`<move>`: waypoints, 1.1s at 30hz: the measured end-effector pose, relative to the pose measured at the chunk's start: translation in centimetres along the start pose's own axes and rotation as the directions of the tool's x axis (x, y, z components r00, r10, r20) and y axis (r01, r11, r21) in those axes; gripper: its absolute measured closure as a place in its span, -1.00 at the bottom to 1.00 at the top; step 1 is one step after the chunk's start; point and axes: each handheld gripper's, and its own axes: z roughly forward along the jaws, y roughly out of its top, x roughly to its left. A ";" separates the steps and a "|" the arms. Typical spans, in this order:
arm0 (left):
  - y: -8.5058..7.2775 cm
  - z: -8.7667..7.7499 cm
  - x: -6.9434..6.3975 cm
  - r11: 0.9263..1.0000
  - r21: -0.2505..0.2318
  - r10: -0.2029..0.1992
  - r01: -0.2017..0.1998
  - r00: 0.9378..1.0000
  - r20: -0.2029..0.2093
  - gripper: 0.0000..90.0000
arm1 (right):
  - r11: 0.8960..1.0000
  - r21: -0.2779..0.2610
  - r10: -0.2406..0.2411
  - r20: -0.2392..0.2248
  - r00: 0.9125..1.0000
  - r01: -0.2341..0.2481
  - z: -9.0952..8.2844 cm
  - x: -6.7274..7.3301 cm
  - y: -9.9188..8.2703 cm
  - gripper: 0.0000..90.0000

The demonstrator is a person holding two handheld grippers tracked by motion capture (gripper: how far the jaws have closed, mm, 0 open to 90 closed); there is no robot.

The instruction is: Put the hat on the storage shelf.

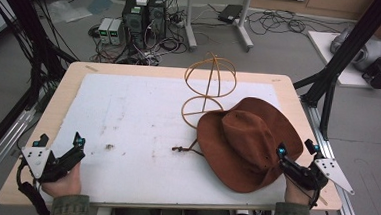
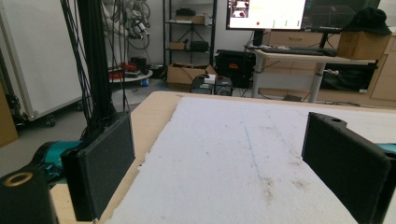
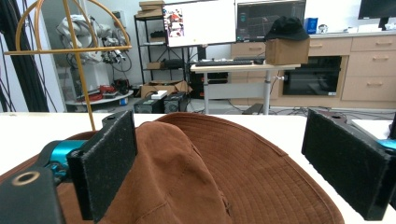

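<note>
While the wide-brimmed brown suede hat point(image 1: 249, 141) lies crumpled on the white mat's point(image 1: 137, 119) right side, touching the yellow wire hat stand point(image 1: 207, 86), my right gripper point(image 1: 296, 155) sits at its near brim, jaws spread. My left gripper point(image 1: 59, 149) rests open near the mat's left corner.
</note>
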 end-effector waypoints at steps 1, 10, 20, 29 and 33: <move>0.0 0.0 0.0 1.000 0.000 0.001 -0.001 1.000 -0.001 -0.78 | 1.000 0.000 0.001 -0.001 1.000 -0.001 0.0 0.0 0.0 -0.79; 0.0 0.1 0.0 1.000 -0.005 0.001 -0.001 1.000 0.003 -0.78 | 1.000 -0.004 -0.004 -0.006 1.000 0.004 0.0 0.1 0.1 -0.79; 0.1 0.0 0.0 1.000 -0.011 0.002 -0.002 1.000 -0.006 -0.78 | 1.000 0.005 -0.005 -0.036 0.999 0.006 -0.2 0.2 0.5 -0.79; 0.0 0.1 0.0 1.000 -0.007 0.002 -0.002 1.000 -0.005 -0.78 | 0.963 0.208 -0.122 -0.232 0.965 0.172 1.6 1.0 1.9 -0.79; 0.0 0.1 0.1 1.000 -0.005 -0.001 0.001 1.000 -0.007 -0.78 | 0.905 0.323 -0.174 -0.312 0.934 0.277 2.3 1.7 2.1 -0.78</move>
